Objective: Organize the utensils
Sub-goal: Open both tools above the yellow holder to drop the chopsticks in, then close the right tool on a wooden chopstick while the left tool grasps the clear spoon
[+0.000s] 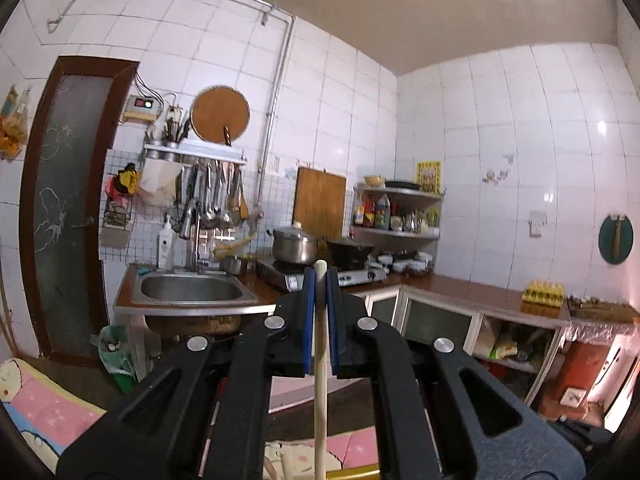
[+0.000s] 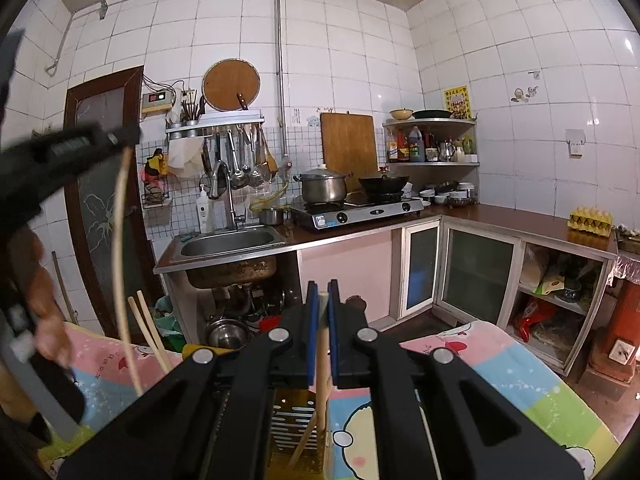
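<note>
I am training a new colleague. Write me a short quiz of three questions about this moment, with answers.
1. True or false: the left gripper is shut on a chopstick.
2. What does the right gripper hold? A) a ladle B) a chopstick C) nothing
3. Fill in: below the right gripper stands a yellow slotted ____.

Key: 1 true; 2 B; 3 holder.

Pale wooden chopstick (image 1: 320, 380), blue-padded black tool (image 1: 320, 292), pink cartoon-print cloth (image 2: 500, 368), white tiles (image 2: 320, 52).
</note>
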Motion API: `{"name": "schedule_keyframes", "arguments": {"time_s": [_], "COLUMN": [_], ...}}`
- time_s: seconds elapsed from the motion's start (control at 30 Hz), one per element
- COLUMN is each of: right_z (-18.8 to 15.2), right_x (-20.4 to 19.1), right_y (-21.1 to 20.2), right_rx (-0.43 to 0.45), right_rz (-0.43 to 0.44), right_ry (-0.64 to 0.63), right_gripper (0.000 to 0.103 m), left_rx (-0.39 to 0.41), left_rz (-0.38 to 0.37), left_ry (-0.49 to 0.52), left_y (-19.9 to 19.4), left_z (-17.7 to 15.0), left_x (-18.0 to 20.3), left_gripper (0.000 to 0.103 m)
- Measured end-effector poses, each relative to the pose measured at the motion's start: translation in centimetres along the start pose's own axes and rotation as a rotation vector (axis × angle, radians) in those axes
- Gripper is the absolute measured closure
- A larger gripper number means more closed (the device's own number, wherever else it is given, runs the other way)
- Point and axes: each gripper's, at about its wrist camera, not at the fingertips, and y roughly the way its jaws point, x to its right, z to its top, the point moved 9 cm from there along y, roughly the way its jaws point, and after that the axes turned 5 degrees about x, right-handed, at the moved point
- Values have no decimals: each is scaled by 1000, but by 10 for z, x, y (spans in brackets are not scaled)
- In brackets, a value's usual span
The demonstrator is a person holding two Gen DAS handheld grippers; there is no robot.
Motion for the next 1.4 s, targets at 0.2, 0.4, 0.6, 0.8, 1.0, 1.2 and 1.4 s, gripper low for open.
{"name": "schedule_keyframes", "arguments": {"time_s": [0.2,0.4,0.6,0.8,1.0,1.2,1.4], "right_z": [-10,-18,-5,8,-40,-130,-194], "right_x": [2,6,13,23,27,29,32], "right_y": [7,14,-4,-47,-82,-104,-116], "right_rx": [-26,-87,-120,-102,-221,-401,-505], "right_rz": [2,5,-11,-27,-77,-129,-190], "right_ry": [11,29,57,71,47,53,45], "right_gripper": [98,97,86,44,42,42,42], "left_rx": [-81,-158,-235,-292,-391,-563,-693], "left_rz": [-2,8,39,49,89,125,161], "left_ry": [27,11,2,33,68,50,47], "left_y": [12,9,-20,-67,-120,-159,-183], "left_z": [-48,-73,-72,-66,-95,-160,-221], "left_x": [1,-14,-32,-44,-51,-63,-67], "left_gripper": [99,98,43,16,5,5,5]}}
